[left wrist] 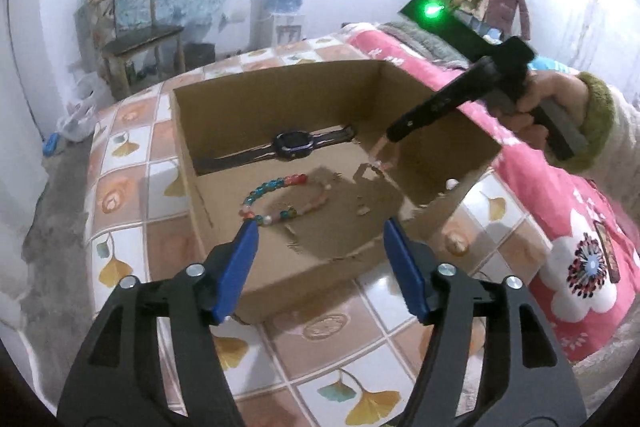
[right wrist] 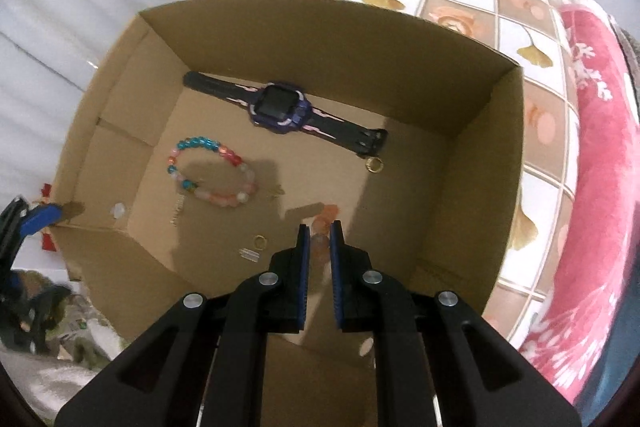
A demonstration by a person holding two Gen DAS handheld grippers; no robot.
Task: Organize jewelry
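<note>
Right wrist view shows watch (right wrist: 280,109) and bead bracelet (right wrist: 212,173) already boxed, right tool (right wrist: 319,227) pinching a pink piece (right wrist: 326,217) over the box (right wrist: 320,27), left tool (left wrist: 318,227) spread wide.

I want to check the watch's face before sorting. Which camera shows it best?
The right wrist view: the watch lies full length, screen up, strap unobstructed. The left wrist view shows it smaller, low-angled, by the cardboard box's far wall.

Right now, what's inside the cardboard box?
In the cardboard box: a purple watch, a beaded bracelet, two small gold rings, and a pale pink piece between the right gripper fingers. The floor under the gripper is hidden.
</note>
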